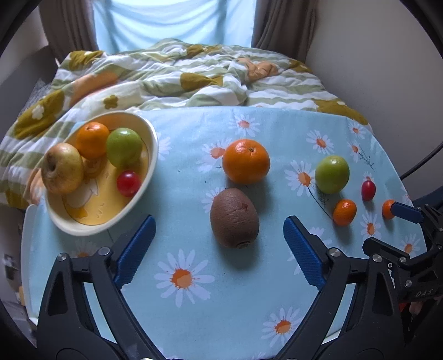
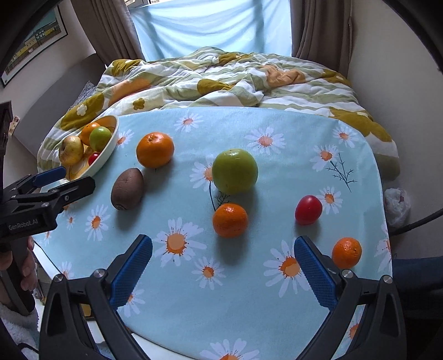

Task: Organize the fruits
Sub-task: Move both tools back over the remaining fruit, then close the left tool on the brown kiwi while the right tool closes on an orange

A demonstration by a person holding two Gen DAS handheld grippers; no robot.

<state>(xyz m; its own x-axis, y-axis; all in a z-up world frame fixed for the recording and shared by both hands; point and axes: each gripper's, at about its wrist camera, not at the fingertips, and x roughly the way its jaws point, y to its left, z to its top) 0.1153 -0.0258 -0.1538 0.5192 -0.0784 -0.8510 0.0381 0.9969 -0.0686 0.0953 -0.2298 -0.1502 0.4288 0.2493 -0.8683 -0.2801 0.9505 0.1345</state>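
Note:
A cream and yellow bowl (image 1: 151, 155) at the table's left holds a yellow apple (image 1: 62, 167), an orange (image 1: 92, 139), a green apple (image 1: 123, 146) and a red tomato (image 1: 128, 182). On the daisy cloth lie a kiwi (image 1: 234, 217), a large orange (image 1: 246, 161), a green apple (image 2: 234, 171), a small orange (image 2: 229, 220), a red tomato (image 2: 308, 209) and another small orange (image 2: 346, 252). My left gripper (image 1: 218, 228) is open, the kiwi just ahead between its fingers. My right gripper (image 2: 223, 249) is open and empty, the small orange just ahead of it.
A rumpled green, white and mustard quilt (image 1: 193, 77) covers the bed behind the table. The table's edge (image 2: 383, 177) drops off at the right, with a plastic bag (image 2: 397, 205) on the floor below. Curtains (image 2: 213, 25) hang behind.

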